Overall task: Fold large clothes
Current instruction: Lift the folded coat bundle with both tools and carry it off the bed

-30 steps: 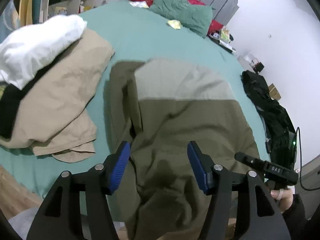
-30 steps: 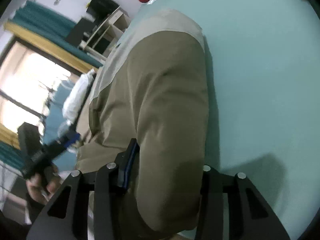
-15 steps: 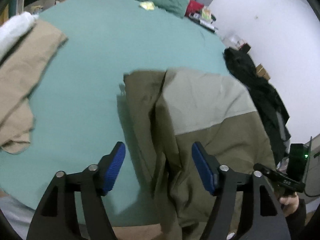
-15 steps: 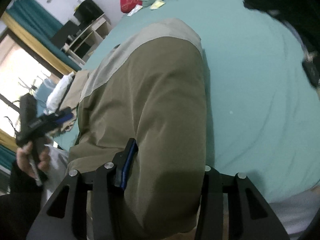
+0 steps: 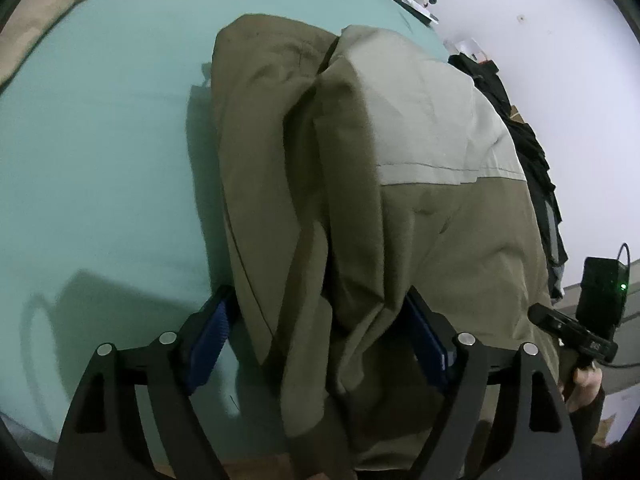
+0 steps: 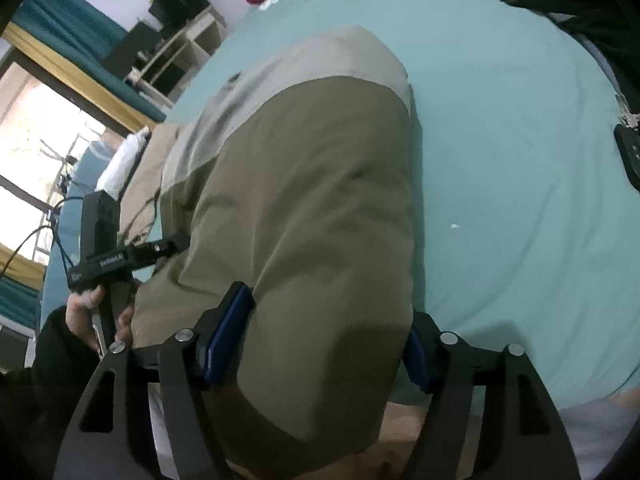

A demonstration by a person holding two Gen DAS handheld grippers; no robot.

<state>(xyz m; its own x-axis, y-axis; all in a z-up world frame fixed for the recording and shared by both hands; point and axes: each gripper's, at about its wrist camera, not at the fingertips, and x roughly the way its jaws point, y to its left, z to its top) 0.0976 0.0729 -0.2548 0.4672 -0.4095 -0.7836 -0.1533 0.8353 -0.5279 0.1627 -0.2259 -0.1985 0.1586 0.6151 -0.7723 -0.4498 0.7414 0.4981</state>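
- Since the earlier frame, the left gripper (image 5: 320, 344) had advanced so that the bunched edge of the olive jacket (image 5: 360, 184) sat between its spread fingers (image 5: 208, 344); before, the cloth lay just ahead of them.
- Left wrist view: the jacket lay on the teal bed (image 5: 100, 140), a tan garment (image 5: 36, 20) at the far corner.
- Right wrist view: the right gripper (image 6: 320, 344) stood with spread fingers (image 6: 224, 340) straddling the jacket's (image 6: 312, 200) fold; whether they pinched it I cannot tell.

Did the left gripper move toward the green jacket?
Yes. The left gripper has come in over the green jacket: its fingers now straddle the bunched cloth, and the tan clothes have slid to the view's left edge.
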